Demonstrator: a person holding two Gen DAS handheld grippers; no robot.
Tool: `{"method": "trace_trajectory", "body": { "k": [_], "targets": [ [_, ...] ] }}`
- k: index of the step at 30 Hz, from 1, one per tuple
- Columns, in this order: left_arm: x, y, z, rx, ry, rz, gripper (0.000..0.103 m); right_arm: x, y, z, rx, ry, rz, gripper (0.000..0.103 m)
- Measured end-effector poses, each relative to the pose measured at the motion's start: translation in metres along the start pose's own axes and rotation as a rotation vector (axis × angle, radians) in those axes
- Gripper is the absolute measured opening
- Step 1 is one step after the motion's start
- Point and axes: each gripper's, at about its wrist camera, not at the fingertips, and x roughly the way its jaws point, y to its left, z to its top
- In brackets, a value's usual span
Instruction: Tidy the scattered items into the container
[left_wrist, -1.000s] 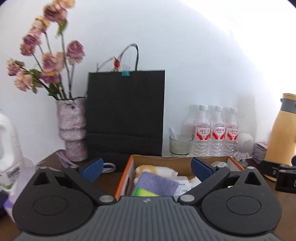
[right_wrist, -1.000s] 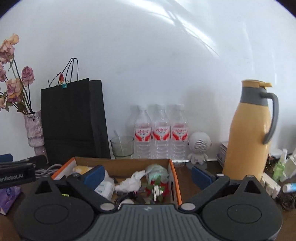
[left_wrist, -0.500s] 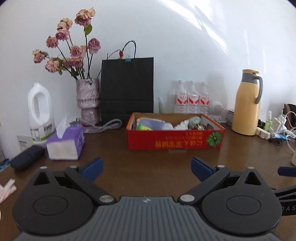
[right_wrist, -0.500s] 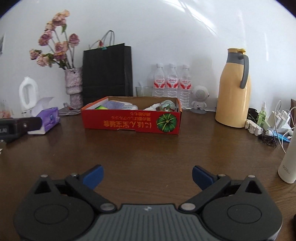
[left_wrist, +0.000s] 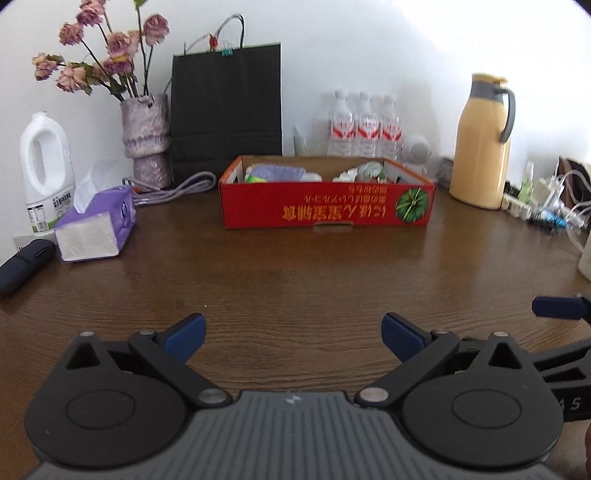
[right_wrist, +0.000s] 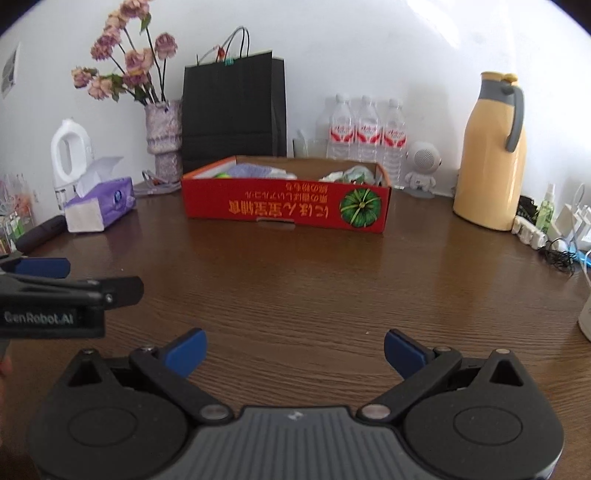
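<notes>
1. Left wrist view: the left gripper (left_wrist: 291, 334) is spread wide with nothing between its blue pads and hangs over bare wooden table (left_wrist: 295, 273). The red cardboard box (left_wrist: 327, 205), the container, sits straight ahead and well apart, its long side facing the tool. Cloth and crumpled paper already lie inside. A purple tissue box (left_wrist: 96, 227) lies ahead to the left, near a dark case (left_wrist: 22, 263) at the table edge.

2. Right wrist view: the right gripper (right_wrist: 294, 350) is likewise fully open and empty. The red box (right_wrist: 286, 206) lies ahead, slightly left of centre, and no loose item sits between the tool and it. The yellow thermos (right_wrist: 489, 155) stands to its right.

3. Judgement: the table in front appears cleared. If the tissue box or case counts as scattered, both lie off to the left, so the left gripper is the nearer one.
</notes>
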Motion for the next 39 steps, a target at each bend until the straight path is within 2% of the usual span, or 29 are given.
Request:
{"method": "trace_trajectory", "body": {
  "k": [4, 8, 17, 23, 39],
  "targets": [
    [0.021, 0.007, 0.003, -0.024, 0.047, 0.008, 0.103, 0.024, 0.004, 0.005, 0.015, 0.044, 0.019, 0.103],
    [0.036, 0.012, 0.003, -0.026, 0.082, 0.023, 0.103, 0.043, 0.011, 0.009, -0.009, 0.077, -0.001, 0.103],
    [0.055, 0.027, 0.006, -0.082, 0.159, 0.025, 0.103, 0.064, 0.007, 0.015, 0.014, 0.126, -0.025, 0.103],
    [0.059, 0.020, 0.006, -0.039, 0.162, 0.044, 0.103, 0.066, -0.001, 0.017, 0.053, 0.126, -0.077, 0.103],
    [0.067, 0.017, 0.009, -0.021, 0.163, 0.007, 0.103, 0.069, 0.002, 0.019, 0.040, 0.128, -0.060, 0.103]
  ]
}}
